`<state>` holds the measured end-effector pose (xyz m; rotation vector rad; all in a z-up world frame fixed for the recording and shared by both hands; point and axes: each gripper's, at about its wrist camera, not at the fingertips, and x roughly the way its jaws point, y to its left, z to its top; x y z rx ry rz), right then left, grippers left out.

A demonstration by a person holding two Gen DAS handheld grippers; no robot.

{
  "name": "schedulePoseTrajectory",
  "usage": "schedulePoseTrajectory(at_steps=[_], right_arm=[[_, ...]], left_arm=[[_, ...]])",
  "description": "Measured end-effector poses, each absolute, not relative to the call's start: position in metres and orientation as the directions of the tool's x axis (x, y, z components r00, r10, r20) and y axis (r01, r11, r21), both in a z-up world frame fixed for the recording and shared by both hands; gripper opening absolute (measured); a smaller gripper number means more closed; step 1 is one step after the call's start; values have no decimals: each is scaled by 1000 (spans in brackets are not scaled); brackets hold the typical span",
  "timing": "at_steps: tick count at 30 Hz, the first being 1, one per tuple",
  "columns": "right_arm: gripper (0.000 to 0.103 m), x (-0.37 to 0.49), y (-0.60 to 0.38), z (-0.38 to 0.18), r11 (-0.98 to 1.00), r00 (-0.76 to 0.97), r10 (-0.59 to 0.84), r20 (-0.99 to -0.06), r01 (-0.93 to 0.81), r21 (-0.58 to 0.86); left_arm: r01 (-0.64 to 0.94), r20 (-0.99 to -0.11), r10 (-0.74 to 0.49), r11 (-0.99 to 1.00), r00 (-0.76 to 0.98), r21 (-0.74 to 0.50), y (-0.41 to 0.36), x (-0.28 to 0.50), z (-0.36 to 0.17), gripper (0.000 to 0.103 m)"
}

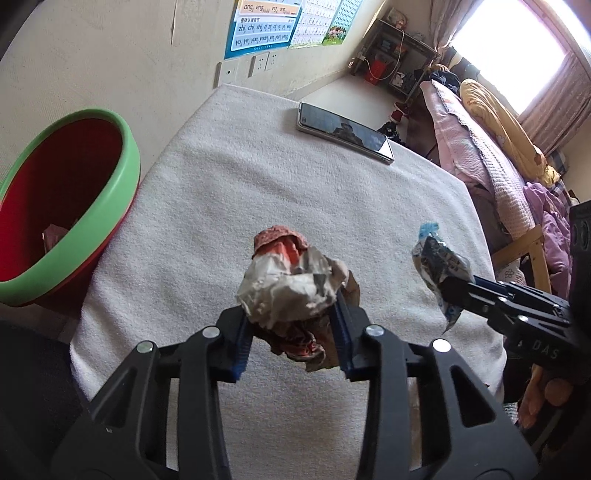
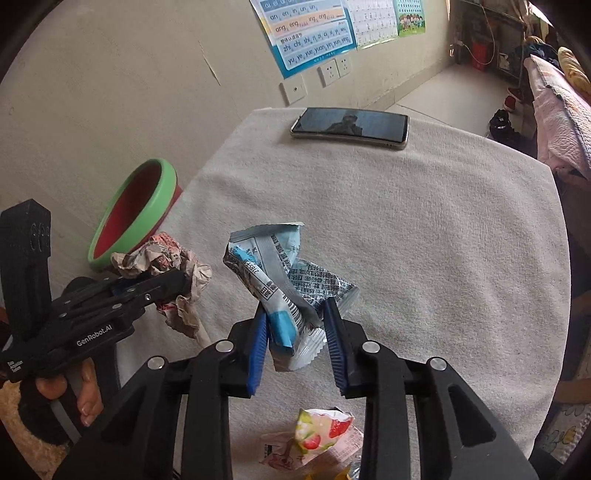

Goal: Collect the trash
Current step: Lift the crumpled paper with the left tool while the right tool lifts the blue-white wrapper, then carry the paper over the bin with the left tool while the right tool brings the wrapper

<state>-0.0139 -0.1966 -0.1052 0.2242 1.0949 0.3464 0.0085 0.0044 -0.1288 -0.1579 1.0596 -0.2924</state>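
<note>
The left gripper (image 1: 291,325) is clamped on a crumpled paper wad (image 1: 291,284), which is lifted clear of the table; the blue pads are pressed into its sides. The right gripper (image 2: 295,332) is closed on a crumpled blue-and-white snack wrapper (image 2: 284,280), likewise held above the cloth. Each gripper is also seen from the other's camera, with part of a hand (image 2: 83,387) shown beneath the left handle.

The table is covered with a white terry cloth (image 1: 295,184). A smartphone (image 1: 345,133) is laid face up near its far edge, well apart from both grippers. A red bin with a green rim (image 1: 74,199) is stood beside the table's left edge, against a cream wall. A pinyin chart (image 2: 306,33) is pinned to that wall above a row of sockets (image 2: 334,70). Further back, a cluttered shelf (image 1: 395,48), a bed heaped with pink and yellow bedding (image 1: 487,140) and a bright curtained window (image 1: 517,48) are seen.

A strawberry-printed wrapper (image 2: 321,432) is left on the near edge of the cloth, partly hidden behind the right gripper's fingers. Something pale is lying inside the bin, but it is cut off by the rim and cannot be made out. The print on the snack wrapper is too small to be read.
</note>
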Motion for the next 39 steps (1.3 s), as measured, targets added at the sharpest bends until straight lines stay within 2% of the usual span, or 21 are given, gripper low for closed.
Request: schedulePoseTrajectory(at_steps=[8, 20, 39], right_arm=[[29, -14, -173, -83, 888, 460, 455, -763, -167, 428], [29, 4, -115, -56, 839, 451, 544, -708, -276, 468], [29, 31, -34, -48, 783, 381, 616, -689, -394, 482]], left_arm=[[106, -803, -268, 962, 533, -251, 31, 13, -103, 36], [-13, -773, -203, 965, 601, -264, 90, 21, -80, 36], [-157, -763, -77, 960, 642, -230, 168, 18, -72, 36]])
